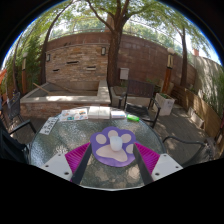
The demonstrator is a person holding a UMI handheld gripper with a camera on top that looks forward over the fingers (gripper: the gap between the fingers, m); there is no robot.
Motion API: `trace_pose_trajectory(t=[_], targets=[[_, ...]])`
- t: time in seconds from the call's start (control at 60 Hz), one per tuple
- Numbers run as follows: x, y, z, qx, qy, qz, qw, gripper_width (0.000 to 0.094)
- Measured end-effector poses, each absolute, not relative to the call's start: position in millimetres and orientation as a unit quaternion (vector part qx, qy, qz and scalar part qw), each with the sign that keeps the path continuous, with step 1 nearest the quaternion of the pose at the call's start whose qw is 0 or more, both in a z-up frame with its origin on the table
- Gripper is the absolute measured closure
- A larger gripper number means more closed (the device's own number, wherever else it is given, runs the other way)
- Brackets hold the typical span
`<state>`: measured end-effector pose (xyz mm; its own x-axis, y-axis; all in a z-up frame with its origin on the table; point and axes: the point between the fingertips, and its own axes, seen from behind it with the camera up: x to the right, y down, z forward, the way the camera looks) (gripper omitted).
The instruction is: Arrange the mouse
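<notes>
Mouse (pixel 116 152), white, lying on a purple paw-shaped mat (pixel 114 146) on the glass counter (pixel 60 150), just ahead of the tongs (pixel 113 162) and between the fingers. Tongs open, a pink pad (pixel 78 155) flanking the mat on either side, no pressure on the mouse yet by the look of it. Beyond the mat, papers (pixel 70 115) on the far part of the counter; behind, a brick wall (pixel 85 55) and trees. Likely step: closing in for the grasp. Best done by centring the mouse between the pads, keeping low enough to catch its sides, not the mat's edge, then squeezing gently, square to its length, to avoid twisting or sliding on the glass.
</notes>
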<state>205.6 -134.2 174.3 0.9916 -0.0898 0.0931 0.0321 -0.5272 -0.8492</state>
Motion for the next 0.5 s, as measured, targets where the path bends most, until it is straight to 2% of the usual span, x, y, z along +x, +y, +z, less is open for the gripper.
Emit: trace_pose_trajectory(t=[0.15, 0.25, 0.5], targets=[[183, -200, 212, -0.862, 0.017, -0.075, 0.5, 0.0089], [170, -236, 226, -0.86, 0.011, -0.079, 0.505, 0.009], [156, -285, 237, -0.86, 0.013, -0.076, 0.505, 0.0089]])
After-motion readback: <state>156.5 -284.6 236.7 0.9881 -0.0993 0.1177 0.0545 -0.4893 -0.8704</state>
